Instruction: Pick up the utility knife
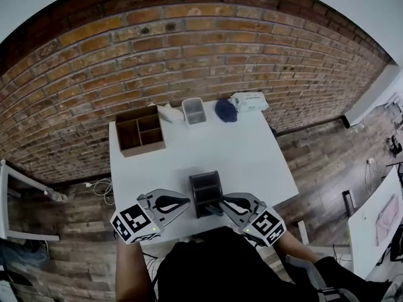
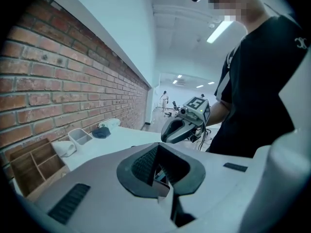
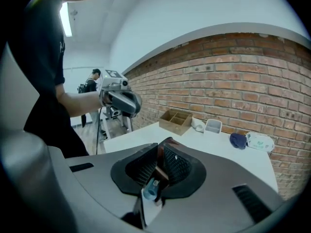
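Observation:
I cannot make out a utility knife in any view. A dark open box (image 1: 205,192) stands on the white table (image 1: 252,156) near its front edge. My left gripper (image 1: 186,201) is just left of the box and my right gripper (image 1: 223,201) just right of it, tips pointing at each other. In the left gripper view my left gripper (image 2: 158,154) has its jaws together, with the right gripper (image 2: 182,125) facing it. The right gripper view shows my right gripper (image 3: 161,154) with jaws together too, and the left gripper (image 3: 121,100) opposite. I see nothing held.
At the back of the table stand a brown wooden organizer (image 1: 140,129), a clear plastic tub (image 1: 194,111), a dark blue cloth (image 1: 225,110) and a pack of wipes (image 1: 249,101). A brick wall (image 1: 189,43) runs behind. The person's body is at the front edge.

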`<control>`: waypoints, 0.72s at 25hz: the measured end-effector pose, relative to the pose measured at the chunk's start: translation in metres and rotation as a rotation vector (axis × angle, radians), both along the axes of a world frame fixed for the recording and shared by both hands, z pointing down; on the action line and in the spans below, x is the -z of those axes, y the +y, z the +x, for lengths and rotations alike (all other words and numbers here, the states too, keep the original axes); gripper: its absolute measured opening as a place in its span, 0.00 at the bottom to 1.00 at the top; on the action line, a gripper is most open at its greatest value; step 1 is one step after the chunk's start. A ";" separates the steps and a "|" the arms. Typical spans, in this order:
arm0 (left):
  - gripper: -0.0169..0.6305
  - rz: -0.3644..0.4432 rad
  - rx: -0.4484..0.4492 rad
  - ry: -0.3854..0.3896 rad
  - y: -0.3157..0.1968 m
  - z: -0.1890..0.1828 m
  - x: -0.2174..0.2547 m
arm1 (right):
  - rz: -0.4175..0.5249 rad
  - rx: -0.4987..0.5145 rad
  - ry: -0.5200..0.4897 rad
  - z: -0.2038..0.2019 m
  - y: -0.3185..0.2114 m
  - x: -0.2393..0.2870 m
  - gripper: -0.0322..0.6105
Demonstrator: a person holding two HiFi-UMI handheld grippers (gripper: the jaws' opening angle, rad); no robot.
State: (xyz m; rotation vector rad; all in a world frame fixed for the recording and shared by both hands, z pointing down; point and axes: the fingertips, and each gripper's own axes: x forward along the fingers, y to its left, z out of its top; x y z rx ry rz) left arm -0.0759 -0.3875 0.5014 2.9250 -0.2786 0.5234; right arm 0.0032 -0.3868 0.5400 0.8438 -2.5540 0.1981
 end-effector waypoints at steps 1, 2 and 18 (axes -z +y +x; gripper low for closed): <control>0.02 0.001 -0.012 0.001 0.000 0.003 -0.001 | -0.006 0.021 0.020 0.000 0.003 -0.005 0.09; 0.02 0.000 -0.026 0.005 0.001 0.006 -0.002 | -0.008 0.050 0.046 0.001 0.006 -0.009 0.12; 0.02 -0.026 -0.165 -0.105 0.038 0.028 -0.044 | 0.154 0.591 0.530 -0.005 0.050 -0.078 0.18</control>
